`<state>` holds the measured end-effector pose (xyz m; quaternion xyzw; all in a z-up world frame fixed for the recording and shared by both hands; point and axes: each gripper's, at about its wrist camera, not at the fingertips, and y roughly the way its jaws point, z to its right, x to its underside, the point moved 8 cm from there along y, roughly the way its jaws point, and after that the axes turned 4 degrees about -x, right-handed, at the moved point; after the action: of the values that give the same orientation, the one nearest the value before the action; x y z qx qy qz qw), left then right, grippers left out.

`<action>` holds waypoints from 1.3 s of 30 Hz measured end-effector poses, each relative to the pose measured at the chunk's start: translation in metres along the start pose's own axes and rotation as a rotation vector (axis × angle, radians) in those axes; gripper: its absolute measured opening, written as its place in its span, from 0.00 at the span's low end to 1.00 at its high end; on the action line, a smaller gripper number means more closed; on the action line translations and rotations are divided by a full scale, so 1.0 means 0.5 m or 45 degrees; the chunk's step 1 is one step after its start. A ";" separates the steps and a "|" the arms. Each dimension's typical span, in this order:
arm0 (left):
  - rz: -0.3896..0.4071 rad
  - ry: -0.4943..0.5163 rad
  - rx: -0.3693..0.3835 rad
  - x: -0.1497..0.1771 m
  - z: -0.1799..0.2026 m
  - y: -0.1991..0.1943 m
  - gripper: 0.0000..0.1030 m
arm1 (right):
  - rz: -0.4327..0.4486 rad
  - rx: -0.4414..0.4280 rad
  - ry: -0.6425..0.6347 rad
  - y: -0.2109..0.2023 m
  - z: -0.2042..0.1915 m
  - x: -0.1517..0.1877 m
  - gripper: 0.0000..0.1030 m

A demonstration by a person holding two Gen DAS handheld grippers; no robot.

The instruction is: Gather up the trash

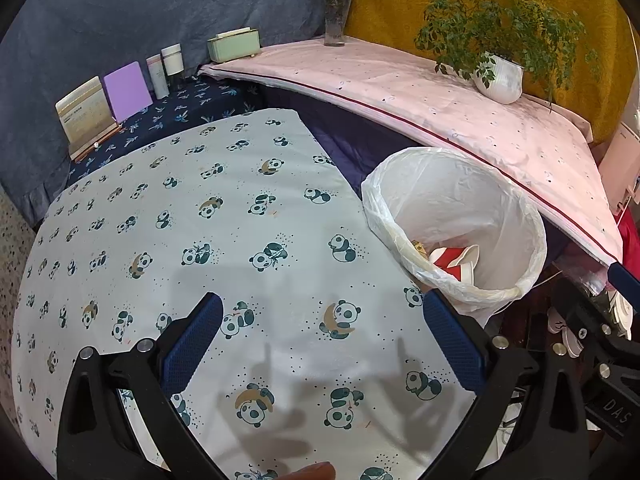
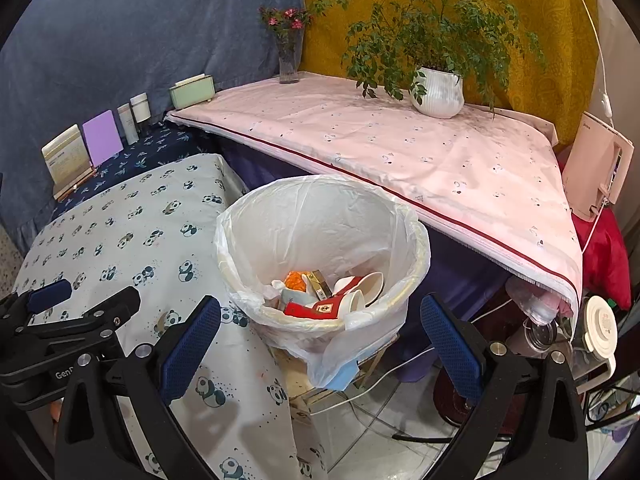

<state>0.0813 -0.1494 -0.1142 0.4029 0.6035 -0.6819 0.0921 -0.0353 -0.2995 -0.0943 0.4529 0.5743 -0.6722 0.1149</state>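
Blue-padded fingers of your right hand-held gripper (image 2: pixel 320 344) are spreading wide with nothing between them, and the lined bin (image 2: pixel 324 248) is sitting straight ahead of them and a little below, its rim just beyond the fingertips. Your left hand-held gripper (image 1: pixel 322 344) is hanging just as open and just as empty over the panda-print worktop (image 1: pixel 180 240), and from there the bin (image 1: pixel 456 224) is lying off to the right and ahead, past the cloth's edge. So the right hand is the nearer one to the bin, almost over its mouth, while the left is hovering beside it over bare cloth. The bin is round, so no long axis is mattering here; its opening is facing up, a thin white bag folded over the rim. Inside, the trash (image 2: pixel 328 292) is lying in a loose heap at the bottom: crushed paper cups in red and white, a small red carton, something orange, a crumpled wrapper. No loose litter is showing on the panda cloth in either view, so you are likely looking at a finished job or at a search for anything left.
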 end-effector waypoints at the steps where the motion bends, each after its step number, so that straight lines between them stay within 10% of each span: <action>1: 0.000 0.002 -0.001 0.000 0.001 0.000 0.93 | 0.000 0.000 0.000 0.000 0.000 0.000 0.93; 39: 0.035 0.046 -0.001 -0.006 0.031 -0.003 0.93 | -0.015 0.025 0.017 0.008 0.020 0.018 0.93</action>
<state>0.0754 -0.1640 -0.1118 0.4235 0.5997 -0.6729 0.0908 -0.0425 -0.3063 -0.1041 0.4551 0.5712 -0.6754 0.1027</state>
